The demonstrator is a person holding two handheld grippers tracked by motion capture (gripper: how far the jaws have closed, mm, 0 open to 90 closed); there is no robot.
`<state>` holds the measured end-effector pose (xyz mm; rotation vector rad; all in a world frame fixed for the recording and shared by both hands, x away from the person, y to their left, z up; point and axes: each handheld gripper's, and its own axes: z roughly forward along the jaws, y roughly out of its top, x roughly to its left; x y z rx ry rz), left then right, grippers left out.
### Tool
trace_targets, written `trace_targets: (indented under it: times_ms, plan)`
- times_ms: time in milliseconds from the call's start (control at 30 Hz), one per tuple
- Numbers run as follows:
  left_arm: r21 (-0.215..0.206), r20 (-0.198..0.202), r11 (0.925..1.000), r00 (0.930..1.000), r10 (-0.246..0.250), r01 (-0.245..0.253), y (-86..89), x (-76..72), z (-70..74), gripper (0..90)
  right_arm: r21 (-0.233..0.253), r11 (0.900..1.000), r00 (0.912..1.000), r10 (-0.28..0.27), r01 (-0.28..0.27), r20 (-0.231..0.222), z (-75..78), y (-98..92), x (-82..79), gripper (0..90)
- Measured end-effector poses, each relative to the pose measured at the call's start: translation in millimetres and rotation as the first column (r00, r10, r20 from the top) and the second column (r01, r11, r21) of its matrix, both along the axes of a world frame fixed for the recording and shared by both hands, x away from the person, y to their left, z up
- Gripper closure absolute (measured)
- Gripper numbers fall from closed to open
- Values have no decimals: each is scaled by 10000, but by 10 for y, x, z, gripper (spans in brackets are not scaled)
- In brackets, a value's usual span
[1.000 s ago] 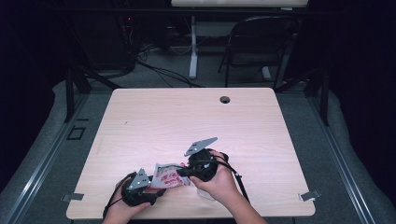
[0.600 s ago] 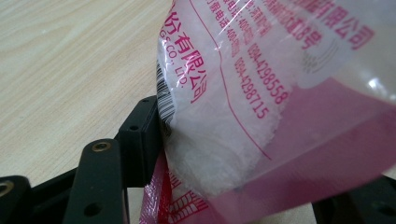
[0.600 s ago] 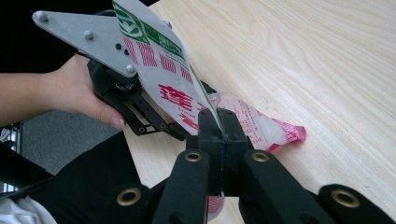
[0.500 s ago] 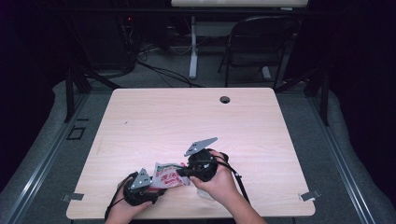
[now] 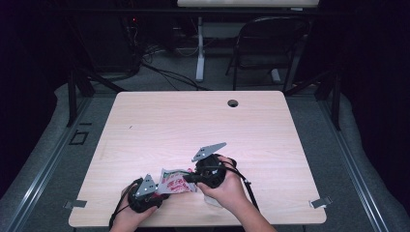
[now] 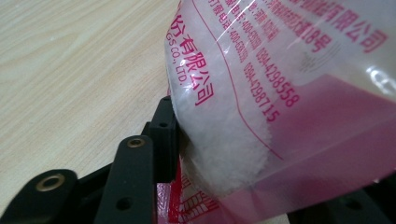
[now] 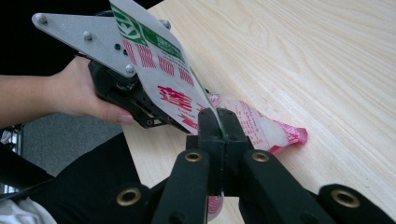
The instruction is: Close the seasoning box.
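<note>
A clear plastic bag [image 5: 174,180] with red and pink print and white granules inside is held between both grippers, just above the table [image 5: 193,125] near its front edge. My left gripper [image 5: 158,189] holds the bag's left end. In the left gripper view the bag [image 6: 280,70] bulges between the jaws of that gripper [image 6: 261,182] and presses on the left one. My right gripper [image 7: 218,123] is shut on the bag's printed edge [image 7: 159,60]. The other end [image 7: 275,130] droops onto the wood. Beyond it is the left gripper [image 7: 161,116] in a hand.
A round cable hole [image 5: 233,103] sits near the table's far edge. A folding chair [image 5: 270,43] and floor cables [image 5: 164,72] lie beyond the table. The table's front edge [image 5: 193,223] runs just under both hands.
</note>
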<state>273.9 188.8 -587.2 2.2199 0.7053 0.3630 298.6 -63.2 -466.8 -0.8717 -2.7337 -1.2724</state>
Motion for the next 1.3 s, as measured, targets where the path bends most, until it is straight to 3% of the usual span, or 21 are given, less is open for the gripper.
trace_targets:
  times_ms: [367, 600, 800, 833, 900, 1300]
  plan:
    - [207, 28, 9998, 10000, -40, 40, -18, -25, 85, 655, 85, 10000, 10000, 21, -22, 74, 21, -35, -15, 900]
    - [395, 445, 9992, 9990, 25, -42, -46, -56, 191, 663, 325, 9994, 9996, 72, -81, 261, 72, -99, -56, 894]
    - [558, 584, 9984, 9983, 66, -98, -75, -68, 220, 671, 573, 9984, 9995, -35, 16, 320, 78, -159, -73, 825]
    - [577, 588, 9983, 9983, 57, -91, -75, -68, 219, 672, 626, 9980, 9994, 12, -33, 340, 75, -178, -76, 751]
    - [618, 585, 9980, 9983, 54, -90, -72, -69, 223, 673, 824, 9966, 9991, -66, 31, 423, 76, -191, -98, 727]
    - [552, 476, 9985, 9989, -43, 17, -64, -67, 229, 675, 946, 9954, 9924, 23, -140, 1227, 162, -249, -216, 670]
